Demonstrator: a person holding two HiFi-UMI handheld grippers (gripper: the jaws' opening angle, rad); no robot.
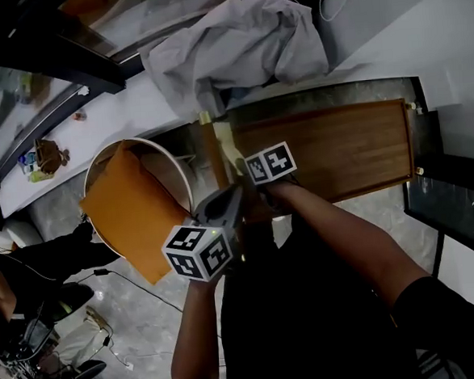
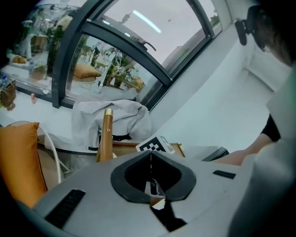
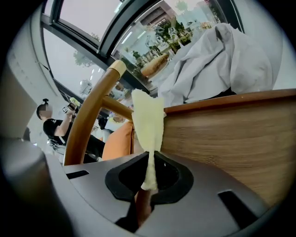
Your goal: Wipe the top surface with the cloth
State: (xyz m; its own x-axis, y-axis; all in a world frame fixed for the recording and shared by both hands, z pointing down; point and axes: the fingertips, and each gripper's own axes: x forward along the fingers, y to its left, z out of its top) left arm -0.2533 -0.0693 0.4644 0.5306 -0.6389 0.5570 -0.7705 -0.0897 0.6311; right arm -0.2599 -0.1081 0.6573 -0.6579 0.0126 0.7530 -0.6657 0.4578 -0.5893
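Observation:
My right gripper [image 3: 150,159] is shut on a pale yellow cloth [image 3: 148,122], which stands up out of the jaws against the left edge of the brown wooden top [image 3: 231,134]. The head view shows that gripper [image 1: 247,166] at the near left corner of the wooden top [image 1: 331,150], with the cloth [image 1: 231,148] at its tips. Just below and to the left is my left gripper [image 1: 228,203]. In its own view the left gripper [image 2: 151,157] has its jaws closed together with nothing between them.
A crumpled grey-white garment [image 1: 235,47] lies over the far left end of the top. Left of the top stands a round chair [image 1: 174,161] with an orange cushion [image 1: 129,212] and a wooden post [image 2: 106,136]. A white ledge [image 1: 111,120] runs behind. A person [image 1: 32,264] sits at the far left.

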